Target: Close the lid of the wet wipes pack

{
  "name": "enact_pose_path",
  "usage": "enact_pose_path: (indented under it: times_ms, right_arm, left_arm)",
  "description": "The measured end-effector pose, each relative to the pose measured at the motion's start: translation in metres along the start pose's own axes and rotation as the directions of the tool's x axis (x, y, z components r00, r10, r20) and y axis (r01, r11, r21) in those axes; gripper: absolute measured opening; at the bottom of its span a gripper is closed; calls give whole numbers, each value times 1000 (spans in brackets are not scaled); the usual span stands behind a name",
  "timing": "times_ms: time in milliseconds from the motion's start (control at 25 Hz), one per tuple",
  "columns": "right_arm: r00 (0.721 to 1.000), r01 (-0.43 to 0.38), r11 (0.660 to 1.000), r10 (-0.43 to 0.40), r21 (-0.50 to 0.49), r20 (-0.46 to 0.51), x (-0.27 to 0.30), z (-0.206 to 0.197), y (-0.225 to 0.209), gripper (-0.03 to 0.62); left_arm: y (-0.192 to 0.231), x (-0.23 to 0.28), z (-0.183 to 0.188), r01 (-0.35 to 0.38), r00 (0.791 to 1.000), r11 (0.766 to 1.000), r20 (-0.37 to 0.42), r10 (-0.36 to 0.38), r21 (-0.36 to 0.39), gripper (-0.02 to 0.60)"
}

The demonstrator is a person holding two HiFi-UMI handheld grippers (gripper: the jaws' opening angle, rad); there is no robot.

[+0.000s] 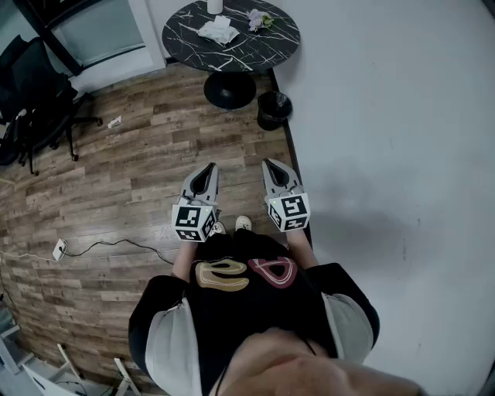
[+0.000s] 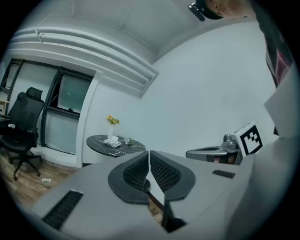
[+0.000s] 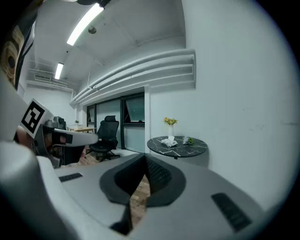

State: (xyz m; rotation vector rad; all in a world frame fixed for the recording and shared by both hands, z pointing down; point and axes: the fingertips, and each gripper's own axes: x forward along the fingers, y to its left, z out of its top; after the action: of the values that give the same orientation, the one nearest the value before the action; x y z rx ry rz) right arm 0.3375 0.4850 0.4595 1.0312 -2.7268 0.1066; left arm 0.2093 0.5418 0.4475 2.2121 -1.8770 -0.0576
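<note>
A round black marble table (image 1: pixel 263 48) stands far ahead of me by the wall. On it lie a white crumpled heap (image 1: pixel 218 31) that may be wipes, a small flowery item (image 1: pixel 261 19) and a white vase (image 1: pixel 214 6). I cannot make out a lid from here. My left gripper (image 1: pixel 209 166) and right gripper (image 1: pixel 269 163) are held side by side close to my body, above the floor and well short of the table. Both are shut with nothing between the jaws (image 2: pixel 149 154) (image 3: pixel 144 159). Both gripper views show the table small in the distance (image 2: pixel 115 143) (image 3: pixel 178 144).
A black bin (image 1: pixel 273 108) sits beside the table's foot against the white wall (image 1: pixel 387 116). A black office chair (image 1: pixel 35 85) stands at the left. A cable with a plug (image 1: pixel 59 249) lies on the wooden floor (image 1: pixel 139 170). White chair legs (image 1: pixel 69 367) show at the bottom left.
</note>
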Motion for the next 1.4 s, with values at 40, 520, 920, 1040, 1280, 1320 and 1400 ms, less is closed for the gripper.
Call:
enact_pose_path:
  times_ms: [40, 520, 920, 1040, 1280, 1320, 1400]
  right_arm:
    - [1000, -5, 1000, 5, -2, -2, 0, -2, -5, 9]
    - [999, -39, 999, 38, 27, 24, 5, -13, -56, 11]
    - [1000, -14, 994, 16, 106, -14, 29, -28, -87, 12]
    - [999, -10, 993, 14, 114, -35, 54, -28, -93, 12]
    - [999, 17, 995, -14, 96, -33, 114, -9, -102, 11]
    - [999, 22, 995, -20, 94, -31, 124, -7, -104, 12]
    - [999, 30, 996, -28, 89, -33, 144, -1, -105, 12]
  left_arm:
    - [-3, 3, -1, -7, 1000, 1000, 3, 7, -1, 25]
    - [-27, 40, -13, -62, 998, 998, 19, 62, -31, 25]
    - [-33, 81, -23, 77, 997, 996, -30, -76, 40, 25]
    - [-21, 99, -27, 102, 993, 990, -71, -96, 93, 25]
    - [33, 144, -10, 94, 995, 993, -49, -91, 71, 25]
    - [44, 152, -6, 84, 996, 994, -40, -82, 64, 25]
    - [67, 165, 5, 62, 998, 997, -21, -61, 48, 25]
